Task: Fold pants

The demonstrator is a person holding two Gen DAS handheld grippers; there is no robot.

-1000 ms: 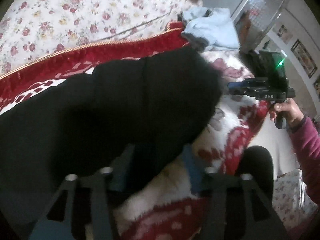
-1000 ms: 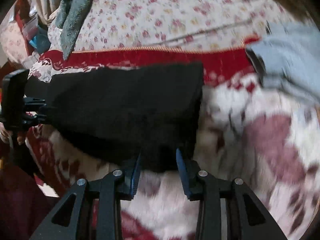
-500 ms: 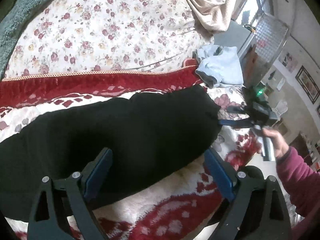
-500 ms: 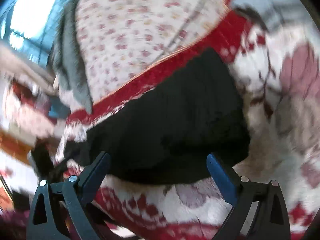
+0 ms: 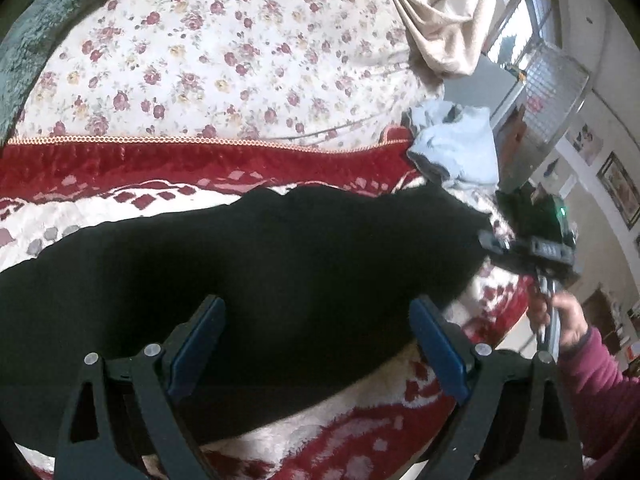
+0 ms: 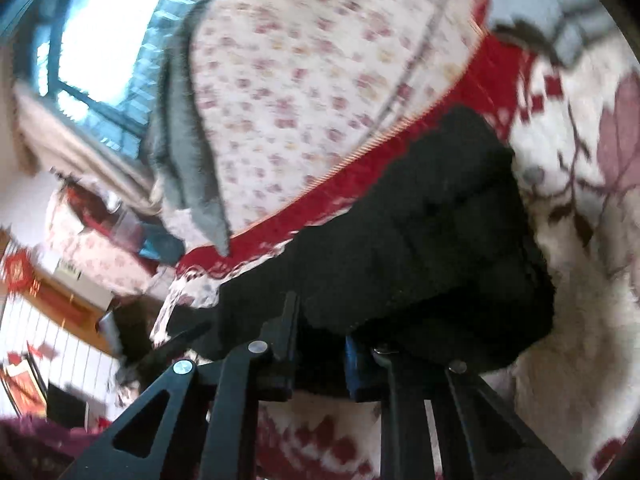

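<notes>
Right wrist view has the right gripper just closing, pinching the near edge of the pants on the blanket, left gripper spread wide above them, so next up is probably lifting that edge over for a fold.

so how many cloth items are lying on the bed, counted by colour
black fleece pants: 1
light blue crumpled garment: 1
grey-green fuzzy blanket: 1
beige draped cloth: 1
total: 4
</notes>
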